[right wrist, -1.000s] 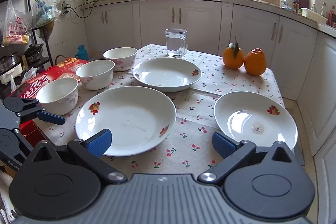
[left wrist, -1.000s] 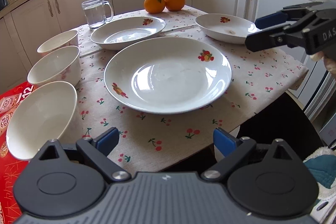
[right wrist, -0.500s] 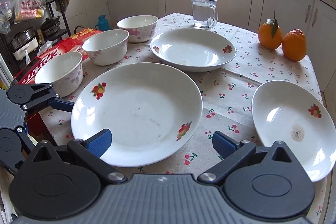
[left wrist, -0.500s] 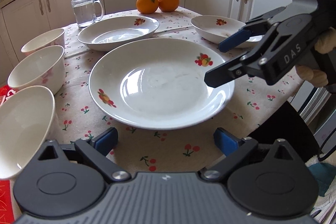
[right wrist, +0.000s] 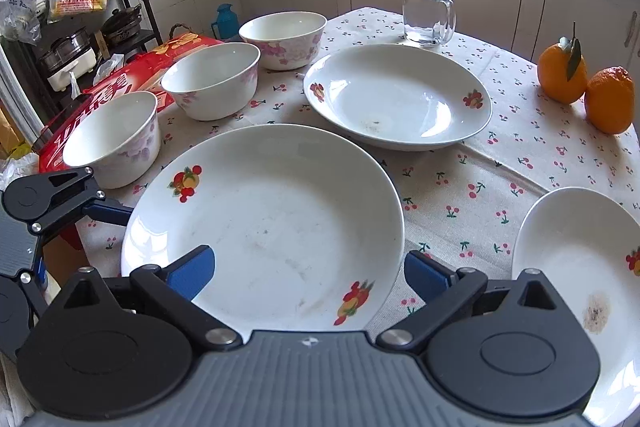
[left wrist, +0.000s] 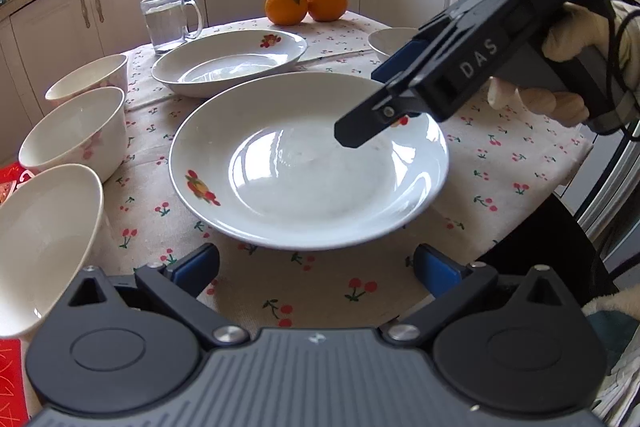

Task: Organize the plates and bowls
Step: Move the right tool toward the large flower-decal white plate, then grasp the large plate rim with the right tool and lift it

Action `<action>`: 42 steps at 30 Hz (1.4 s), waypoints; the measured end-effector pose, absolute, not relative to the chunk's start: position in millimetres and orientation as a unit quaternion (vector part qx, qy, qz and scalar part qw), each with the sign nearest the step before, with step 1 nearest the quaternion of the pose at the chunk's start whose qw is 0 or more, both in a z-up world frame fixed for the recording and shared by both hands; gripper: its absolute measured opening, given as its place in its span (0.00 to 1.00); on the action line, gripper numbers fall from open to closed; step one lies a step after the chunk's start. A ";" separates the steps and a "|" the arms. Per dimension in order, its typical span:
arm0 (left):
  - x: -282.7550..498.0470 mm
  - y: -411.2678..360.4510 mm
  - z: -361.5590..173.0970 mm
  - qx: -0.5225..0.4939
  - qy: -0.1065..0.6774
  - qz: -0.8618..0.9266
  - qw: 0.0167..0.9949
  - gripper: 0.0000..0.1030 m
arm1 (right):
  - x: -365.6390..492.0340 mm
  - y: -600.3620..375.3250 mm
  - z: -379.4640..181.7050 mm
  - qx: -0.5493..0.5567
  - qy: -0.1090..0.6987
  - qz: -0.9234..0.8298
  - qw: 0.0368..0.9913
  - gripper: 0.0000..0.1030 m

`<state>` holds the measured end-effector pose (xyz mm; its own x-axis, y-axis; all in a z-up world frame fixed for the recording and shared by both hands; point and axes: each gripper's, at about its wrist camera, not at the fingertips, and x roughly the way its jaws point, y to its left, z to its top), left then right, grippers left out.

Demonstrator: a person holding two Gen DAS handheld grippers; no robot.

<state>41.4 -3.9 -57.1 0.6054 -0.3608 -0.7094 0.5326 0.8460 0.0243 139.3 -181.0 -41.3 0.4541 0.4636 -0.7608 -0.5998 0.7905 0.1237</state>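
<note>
Left gripper (left wrist: 316, 267) low at 6 o'clock of the left wrist view, fingers (left wrist: 194, 265) spread wide after just opening further, only cherry-print cloth (left wrist: 360, 291) between them. Large plate (left wrist: 308, 163) lying flat on the worktop just beyond, toward 12 o'clock. Right gripper (left wrist: 376, 103) reaching in from 2 o'clock above that plate's far rim, held by a gloved hand (left wrist: 560, 67). In the right wrist view, fingers (right wrist: 192, 271) wide apart, straddling the near rim of the large plate, not pressing on it. Three bowls (right wrist: 212, 79) in a row at 10 o'clock. Second plate (right wrist: 400, 99) at 12 o'clock, third plate (right wrist: 580, 267) at 3 o'clock. Glass mug (right wrist: 428, 11) and two oranges (right wrist: 584, 87) farther back.
</note>
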 end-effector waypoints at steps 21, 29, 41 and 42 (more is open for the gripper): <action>48.9 -6.2 -53.7 0.112 0.365 -0.243 0.892 0.81 | 211.6 -177.3 -47.5 -0.069 0.470 0.372 0.798 0.67; 50.4 -4.7 -53.7 0.111 0.367 -0.249 0.889 0.81 | 215.4 -176.6 -51.4 -0.061 0.477 0.379 0.790 0.67; 51.7 -7.3 -45.5 0.128 0.366 -0.270 0.881 0.81 | 206.6 -185.9 -49.0 -0.052 0.479 0.366 0.796 0.69; 52.3 -8.1 -44.0 0.130 0.366 -0.272 0.880 0.81 | 205.7 -187.6 -48.0 -0.050 0.478 0.365 0.797 0.69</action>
<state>52.3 -8.1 -44.0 0.5837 -0.3844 -0.7152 0.5749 0.8176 0.0298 205.7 -187.6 -48.0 0.2754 0.5345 -0.7990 -0.6304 0.7279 0.2697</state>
